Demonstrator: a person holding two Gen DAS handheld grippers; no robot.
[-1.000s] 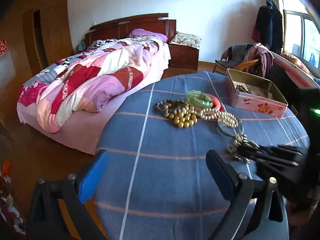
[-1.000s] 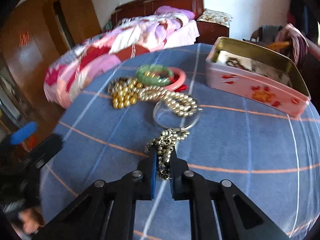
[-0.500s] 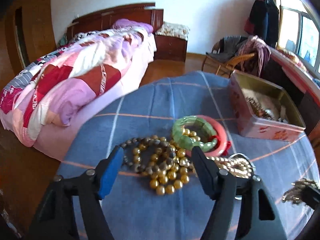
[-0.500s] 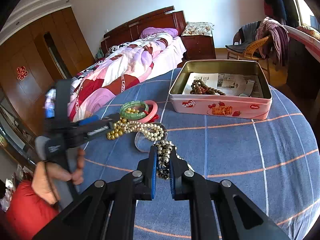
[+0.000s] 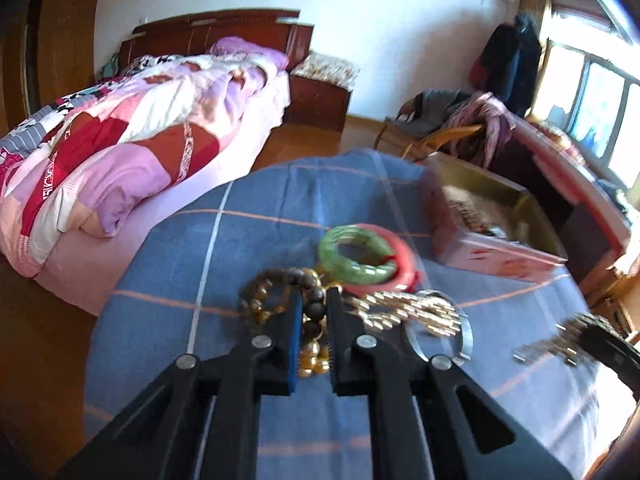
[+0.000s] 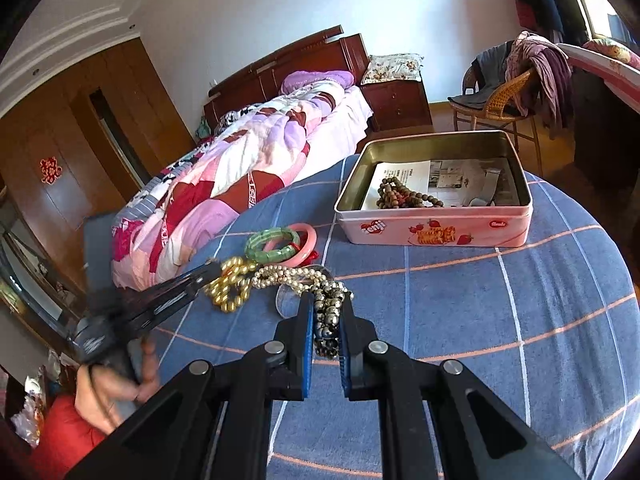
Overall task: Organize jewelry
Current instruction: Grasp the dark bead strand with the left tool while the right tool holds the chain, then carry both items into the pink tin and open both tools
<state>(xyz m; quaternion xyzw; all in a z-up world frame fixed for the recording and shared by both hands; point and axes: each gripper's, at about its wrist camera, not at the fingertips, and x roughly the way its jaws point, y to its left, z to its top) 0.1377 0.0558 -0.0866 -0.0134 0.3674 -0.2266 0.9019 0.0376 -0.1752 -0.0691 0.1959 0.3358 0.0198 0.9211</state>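
1. The left gripper (image 5: 313,312), whose jaws gaped wide over bare cloth a second ago, has just been closing and now pinches the dark bead bracelet (image 5: 280,284) in the jewelry heap, with the gold bead bracelet (image 5: 314,356) showing low in the gap.
2. The right gripper (image 6: 325,320) stays clamped on the dark metallic bead strand (image 6: 328,320), as before, and now holds it higher above the blue checked bench (image 6: 480,300).
3. Just beyond lie the pearl strand (image 6: 280,276) and a clear ring (image 5: 464,332), unmoved.
4. Behind them the green bangle (image 6: 272,244) rests on the pink bangle (image 6: 306,242).
5. Farther right, the pink tin (image 6: 440,232) stands open, brown beads (image 6: 400,196) lying on paper inside.
6. The person's hand (image 6: 112,392) grips the left handle at the bench's near-left edge.
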